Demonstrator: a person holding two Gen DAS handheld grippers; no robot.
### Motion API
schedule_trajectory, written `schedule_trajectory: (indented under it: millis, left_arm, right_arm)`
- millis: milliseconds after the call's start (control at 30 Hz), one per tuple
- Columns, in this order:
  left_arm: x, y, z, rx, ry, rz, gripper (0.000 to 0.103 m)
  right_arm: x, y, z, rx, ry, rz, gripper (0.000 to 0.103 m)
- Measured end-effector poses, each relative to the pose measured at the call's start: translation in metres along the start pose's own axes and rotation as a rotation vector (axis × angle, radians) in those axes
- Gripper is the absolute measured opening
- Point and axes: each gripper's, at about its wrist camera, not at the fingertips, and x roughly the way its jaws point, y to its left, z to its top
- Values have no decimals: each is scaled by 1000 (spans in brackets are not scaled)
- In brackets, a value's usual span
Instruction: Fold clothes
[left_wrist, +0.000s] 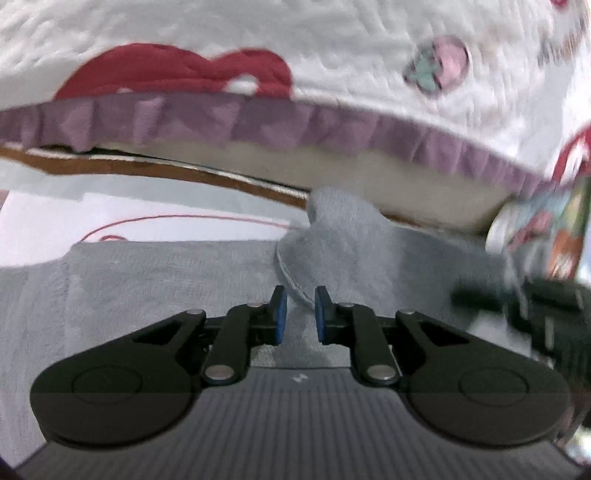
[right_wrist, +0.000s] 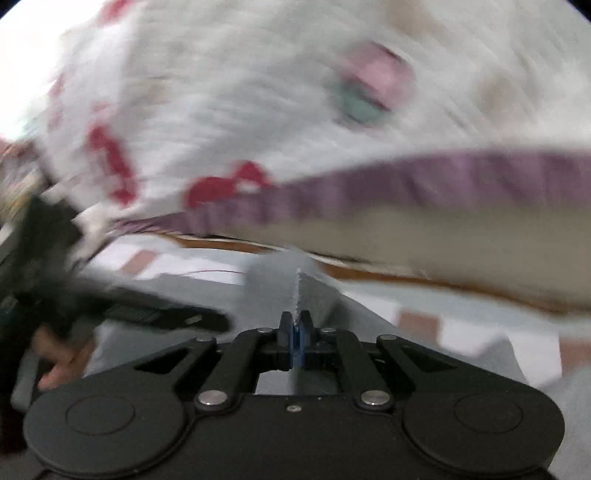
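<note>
While low over the grey cloth (left_wrist: 155, 291) in the left wrist view, left gripper (left_wrist: 300, 314) open, a raised fold just ahead, white blanket (left_wrist: 332, 51) with purple frill behind. In the right wrist view, right gripper (right_wrist: 295, 332) pinched shut on the grey cloth (right_wrist: 314, 291) edge, lifted up. Very blurry.
</note>
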Motion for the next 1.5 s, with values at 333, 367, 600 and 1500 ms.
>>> schedule_trajectory:
  millis: [333, 367, 600, 1500]
  left_arm:
    - [-24, -6, -4, -27, -54, -65, 31]
    - [-26, -6, -5, -32, -64, -72, 33]
    - [-18, -27, -4, 39, -46, -119, 52]
    - [32, 46, -10, -465, 63, -451, 9]
  right_arm:
    - [19, 72, -53, -428, 172, 22, 5]
    - [19, 72, -56, -443, 181, 13, 5]
    - [23, 82, -61, -539, 211, -3, 5]
    - [17, -83, -2, 644, 111, 193, 43]
